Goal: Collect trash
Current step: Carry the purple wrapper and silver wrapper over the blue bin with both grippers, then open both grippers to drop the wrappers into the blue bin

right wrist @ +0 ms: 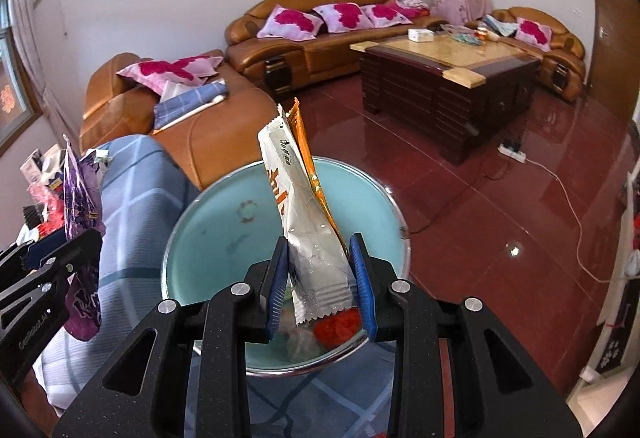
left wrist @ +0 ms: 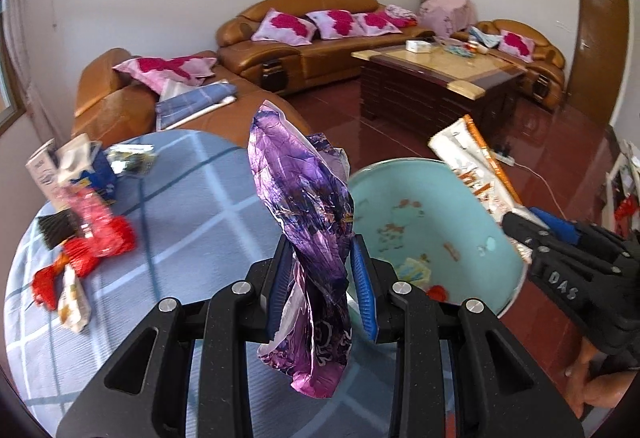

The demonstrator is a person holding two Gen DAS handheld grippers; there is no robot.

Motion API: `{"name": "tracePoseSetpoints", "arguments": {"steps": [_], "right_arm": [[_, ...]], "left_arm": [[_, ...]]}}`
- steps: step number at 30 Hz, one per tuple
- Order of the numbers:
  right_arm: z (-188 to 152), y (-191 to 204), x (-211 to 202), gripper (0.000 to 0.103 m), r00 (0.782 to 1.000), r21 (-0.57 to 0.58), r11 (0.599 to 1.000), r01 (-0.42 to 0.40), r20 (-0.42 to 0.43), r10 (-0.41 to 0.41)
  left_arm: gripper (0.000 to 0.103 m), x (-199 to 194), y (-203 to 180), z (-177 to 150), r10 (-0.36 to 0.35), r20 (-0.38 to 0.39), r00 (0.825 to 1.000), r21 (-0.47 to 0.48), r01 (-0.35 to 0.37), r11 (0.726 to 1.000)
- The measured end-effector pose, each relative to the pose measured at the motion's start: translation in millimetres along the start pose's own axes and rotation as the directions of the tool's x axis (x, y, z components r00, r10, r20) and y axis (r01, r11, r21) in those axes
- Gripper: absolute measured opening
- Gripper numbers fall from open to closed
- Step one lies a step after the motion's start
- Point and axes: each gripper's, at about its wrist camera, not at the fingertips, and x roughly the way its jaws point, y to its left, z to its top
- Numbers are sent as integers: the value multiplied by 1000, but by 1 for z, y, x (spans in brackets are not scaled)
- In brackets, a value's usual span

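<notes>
My left gripper (left wrist: 322, 274) is shut on a crumpled purple foil wrapper (left wrist: 308, 214) and holds it upright above the table, just left of the light blue basin (left wrist: 472, 206). My right gripper (right wrist: 322, 274) is shut on a white and orange snack packet (right wrist: 304, 206) and holds it over the basin (right wrist: 208, 222). The basin holds a few scraps, one red (right wrist: 336, 326). Each gripper shows at the edge of the other's view: the right one (left wrist: 516, 226), the left one (right wrist: 80, 242) with the purple wrapper (right wrist: 82, 194).
More trash lies at the table's left: red wrappers (left wrist: 96, 238), a blue and white carton (left wrist: 72, 166), a black comb (left wrist: 56, 230), a foil piece (left wrist: 132, 158). The table has a blue checked cloth (left wrist: 192, 206). Behind are orange sofas (left wrist: 312, 34) and a coffee table (left wrist: 436, 78).
</notes>
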Motion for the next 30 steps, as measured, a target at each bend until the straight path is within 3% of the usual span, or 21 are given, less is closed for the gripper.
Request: {"name": "tracePoseSetpoints", "arguments": {"steps": [8, 24, 27, 29, 30], "right_arm": [[1, -16, 15, 32, 999, 26, 999, 30, -32, -29], [1, -13, 39, 35, 996, 16, 1000, 20, -89, -18], [2, -15, 38, 39, 996, 24, 1000, 7, -86, -5], [2, -15, 38, 40, 997, 26, 1000, 4, -83, -2], [2, -15, 37, 40, 997, 30, 1000, 4, -81, -1]], "left_arm": [[31, 25, -27, 10, -76, -21, 997, 43, 77, 996], [32, 65, -32, 7, -104, -95, 990, 55, 109, 992], [45, 62, -31, 8, -90, -88, 992, 55, 95, 994], [60, 60, -28, 8, -85, -78, 993, 51, 89, 995], [61, 58, -27, 8, -79, -71, 994, 53, 83, 995]]}}
